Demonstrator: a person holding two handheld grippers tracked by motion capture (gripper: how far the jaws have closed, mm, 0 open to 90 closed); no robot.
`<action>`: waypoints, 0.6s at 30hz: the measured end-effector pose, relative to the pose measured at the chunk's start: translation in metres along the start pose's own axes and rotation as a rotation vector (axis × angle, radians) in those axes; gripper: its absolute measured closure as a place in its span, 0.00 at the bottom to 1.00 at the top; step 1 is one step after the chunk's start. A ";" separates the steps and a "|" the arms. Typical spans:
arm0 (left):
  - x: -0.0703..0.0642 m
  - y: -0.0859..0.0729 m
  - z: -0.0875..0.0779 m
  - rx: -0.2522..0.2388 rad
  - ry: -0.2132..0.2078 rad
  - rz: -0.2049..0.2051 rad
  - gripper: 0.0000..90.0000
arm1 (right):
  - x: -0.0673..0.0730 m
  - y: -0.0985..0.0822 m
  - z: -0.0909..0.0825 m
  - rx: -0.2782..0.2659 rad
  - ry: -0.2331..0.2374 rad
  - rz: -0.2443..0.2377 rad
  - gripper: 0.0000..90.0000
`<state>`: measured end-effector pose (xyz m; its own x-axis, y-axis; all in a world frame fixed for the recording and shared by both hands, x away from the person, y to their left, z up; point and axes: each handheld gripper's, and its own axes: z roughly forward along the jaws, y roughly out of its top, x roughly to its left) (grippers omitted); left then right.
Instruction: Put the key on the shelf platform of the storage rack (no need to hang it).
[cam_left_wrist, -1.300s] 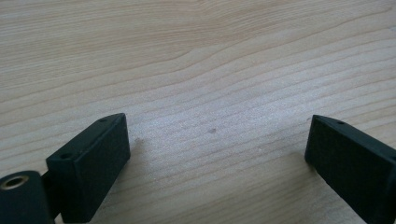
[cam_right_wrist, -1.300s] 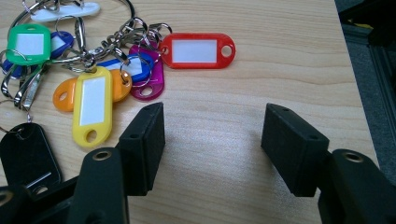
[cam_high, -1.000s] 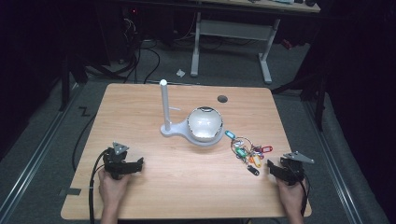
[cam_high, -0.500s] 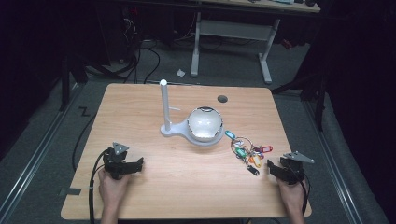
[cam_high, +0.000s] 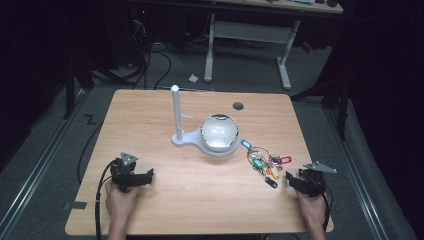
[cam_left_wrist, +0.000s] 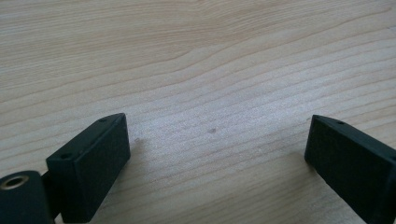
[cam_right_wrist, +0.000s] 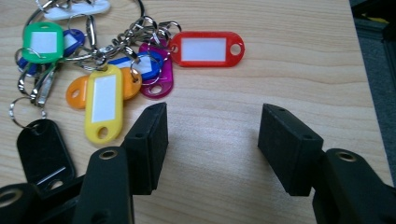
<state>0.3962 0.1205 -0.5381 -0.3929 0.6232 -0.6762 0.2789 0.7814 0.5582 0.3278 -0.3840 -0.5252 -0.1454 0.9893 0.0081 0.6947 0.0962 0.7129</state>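
Dark floor and cables ring the pale wooden counter (cam_high: 150, 120), where a bunch of key tags (cam_high: 264, 161) lies just right of a white bowl (cam_high: 219, 132) on a stand with a peg (cam_high: 175, 112). The right tool (cam_right_wrist: 212, 128) rests near the tags, jaws wide apart and empty; the left tool (cam_left_wrist: 217, 154) is likewise wide and empty on bare wood. A good grasp would likely close on a ring or one tag (the red tag (cam_right_wrist: 206, 48) lies clearest), not the whole tangle.
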 end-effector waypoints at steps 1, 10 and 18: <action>0.000 0.000 0.000 0.000 0.000 0.000 0.08 | 0.001 0.000 0.000 -0.002 0.002 -0.003 0.48; 0.000 0.000 0.000 0.000 0.000 0.000 0.08 | 0.007 0.004 -0.010 -0.025 0.040 -0.024 0.48; 0.000 0.000 0.000 0.000 0.000 0.001 0.08 | 0.020 0.013 -0.013 -0.040 0.095 -0.059 0.50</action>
<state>0.3962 0.1205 -0.5381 -0.3926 0.6237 -0.6759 0.2792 0.7811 0.5586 0.3250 -0.3642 -0.5070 -0.2527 0.9671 0.0308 0.6543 0.1473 0.7418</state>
